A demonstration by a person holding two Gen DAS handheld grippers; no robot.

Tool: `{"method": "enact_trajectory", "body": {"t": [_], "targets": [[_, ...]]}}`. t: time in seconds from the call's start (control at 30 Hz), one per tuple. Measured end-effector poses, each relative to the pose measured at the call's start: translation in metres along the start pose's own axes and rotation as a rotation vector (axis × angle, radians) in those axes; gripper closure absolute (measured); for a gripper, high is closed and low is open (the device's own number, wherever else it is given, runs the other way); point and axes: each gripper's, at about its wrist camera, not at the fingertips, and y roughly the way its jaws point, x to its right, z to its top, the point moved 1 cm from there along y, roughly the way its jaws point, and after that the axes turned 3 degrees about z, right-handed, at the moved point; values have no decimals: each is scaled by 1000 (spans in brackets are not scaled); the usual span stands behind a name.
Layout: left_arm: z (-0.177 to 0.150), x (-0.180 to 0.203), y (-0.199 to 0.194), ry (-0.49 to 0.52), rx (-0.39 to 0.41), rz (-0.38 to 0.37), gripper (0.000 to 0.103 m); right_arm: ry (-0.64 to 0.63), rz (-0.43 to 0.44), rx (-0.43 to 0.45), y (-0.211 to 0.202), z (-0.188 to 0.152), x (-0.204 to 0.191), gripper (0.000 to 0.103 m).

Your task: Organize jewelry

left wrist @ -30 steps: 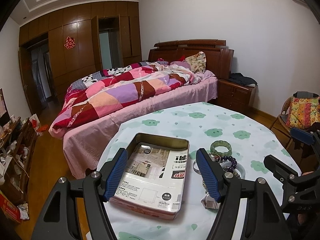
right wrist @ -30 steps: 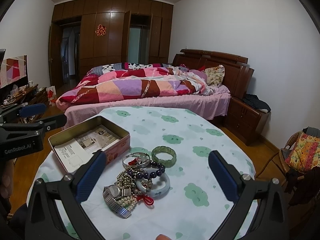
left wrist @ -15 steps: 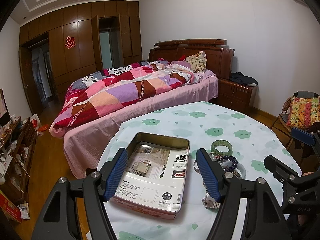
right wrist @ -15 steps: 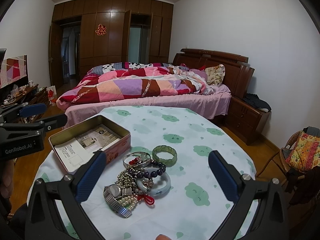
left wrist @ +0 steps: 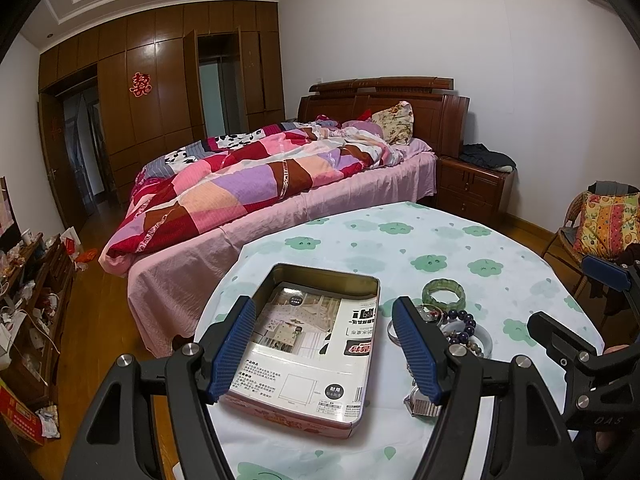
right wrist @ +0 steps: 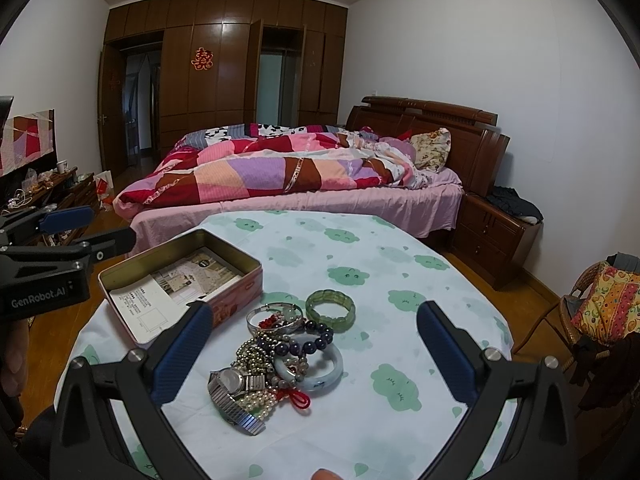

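— Which step is in hand?
— None begun: the tin point(right wrist: 180, 280) lies near the table's left edge, the jewelry point(right wrist: 280, 356) heaped beside it.
— The grippers?
— The left hand-held gripper point(left wrist: 324, 344) and right hand-held gripper point(right wrist: 312, 348) are spread, nothing held. A piece must be pinched next, it is judged.

"GenRobot.AI" is printed in white on the left claw point(right wrist: 86, 226) body, "DAS" is embossed on the right claw point(left wrist: 576, 300) body, and there's a red double-happiness sign point(right wrist: 202, 59) on the wardrobe.
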Motion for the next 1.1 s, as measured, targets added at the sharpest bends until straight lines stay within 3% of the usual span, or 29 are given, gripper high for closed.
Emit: {"method": "enact_trajectory", "body": {"t": [0.47,0.7,0.93,1.1], "targets": [[-4,-2,2,1,-7,0,32,3,1,-6,1,-1,1,0],[-23,-1,22,7,-66,-5,32,45,-30,-74,16,-28,20,0],[-38,25,32,59,-108,-67,32,118,-41,-156,31,-56,52,1],[-46,41,37,94,-133,-112,32,146,-22,-193,39,-61,61,8]]}}
